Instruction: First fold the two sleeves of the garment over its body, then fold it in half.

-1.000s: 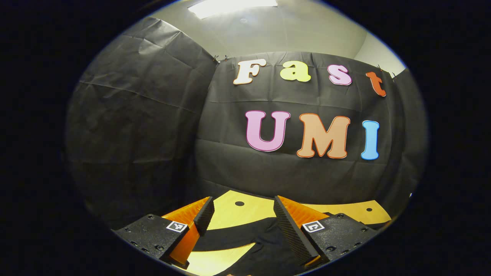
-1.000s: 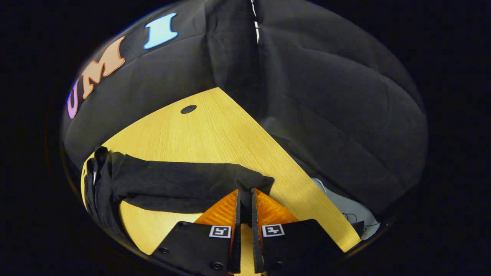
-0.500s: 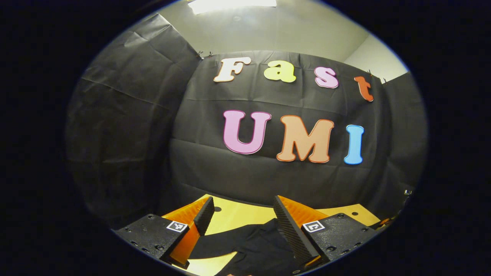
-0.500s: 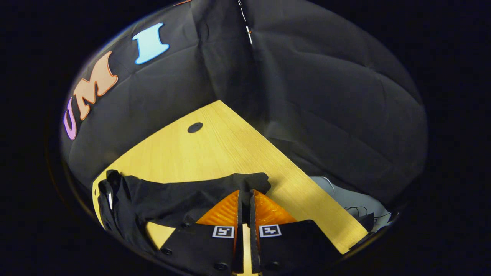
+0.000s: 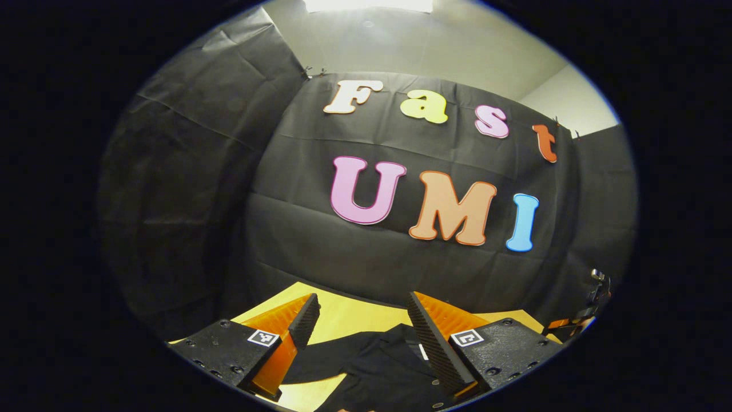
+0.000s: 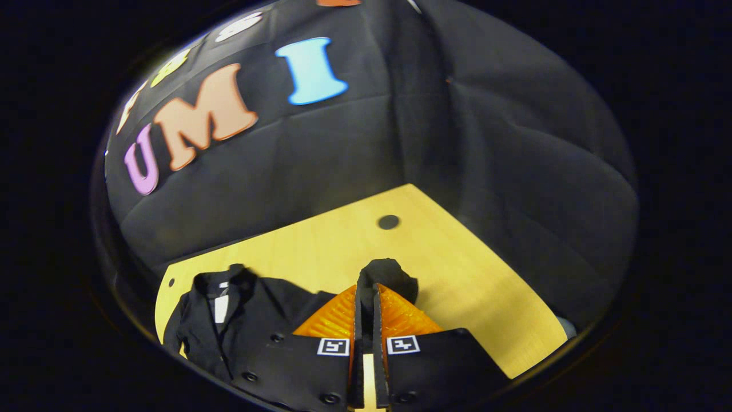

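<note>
the left gripper (image 5: pixel 362 320) is held with its jaws spread wide, nothing caught between them, and is pointed nearly level. the right gripper (image 6: pixel 365 292) is tilted downward with its fingers (image 6: pixel 334 315) pressed close together, a bunch of black sleeve (image 6: pixel 384 276) being pinched between the tips.

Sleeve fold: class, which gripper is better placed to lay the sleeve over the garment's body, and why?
Right. The right gripper is shut on the sleeve, lifted above the table; the left gripper is open, holding nothing.
</note>
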Demonstrator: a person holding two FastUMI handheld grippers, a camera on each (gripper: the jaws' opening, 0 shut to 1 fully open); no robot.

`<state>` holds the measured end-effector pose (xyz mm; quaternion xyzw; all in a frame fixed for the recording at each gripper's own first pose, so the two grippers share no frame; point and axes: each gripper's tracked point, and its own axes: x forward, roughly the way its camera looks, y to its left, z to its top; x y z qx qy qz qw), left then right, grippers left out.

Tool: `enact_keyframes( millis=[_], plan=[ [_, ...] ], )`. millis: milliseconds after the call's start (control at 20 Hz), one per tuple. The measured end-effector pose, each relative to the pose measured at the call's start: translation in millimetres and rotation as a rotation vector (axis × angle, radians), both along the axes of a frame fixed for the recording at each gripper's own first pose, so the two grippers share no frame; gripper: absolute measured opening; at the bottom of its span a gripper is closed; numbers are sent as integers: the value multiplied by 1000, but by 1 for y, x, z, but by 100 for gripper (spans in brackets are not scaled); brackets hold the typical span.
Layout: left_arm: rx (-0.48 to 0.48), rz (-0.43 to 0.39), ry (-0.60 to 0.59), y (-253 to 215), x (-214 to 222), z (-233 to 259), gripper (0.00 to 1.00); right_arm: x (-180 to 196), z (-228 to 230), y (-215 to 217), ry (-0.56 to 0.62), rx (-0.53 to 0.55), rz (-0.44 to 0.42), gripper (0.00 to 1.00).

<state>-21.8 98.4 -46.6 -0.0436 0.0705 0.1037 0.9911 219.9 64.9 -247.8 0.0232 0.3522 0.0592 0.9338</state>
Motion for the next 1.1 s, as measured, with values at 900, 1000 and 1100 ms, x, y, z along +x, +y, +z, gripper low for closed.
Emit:
enact_keyframes(
  millis=[900, 1000, 1100],
  plan=[
    [117, 376, 48, 175, -158, 21, 91, -95, -73, 351, 108, 68, 480, 9],
    [111, 373, 63, 180, -157, 20, 93, -99, -88, 368, 129, 57, 487, 10],
    [124, 365, 61, 184, -151, 21, 92, -104, -97, 381, 141, 57, 479, 10]
  ],
)
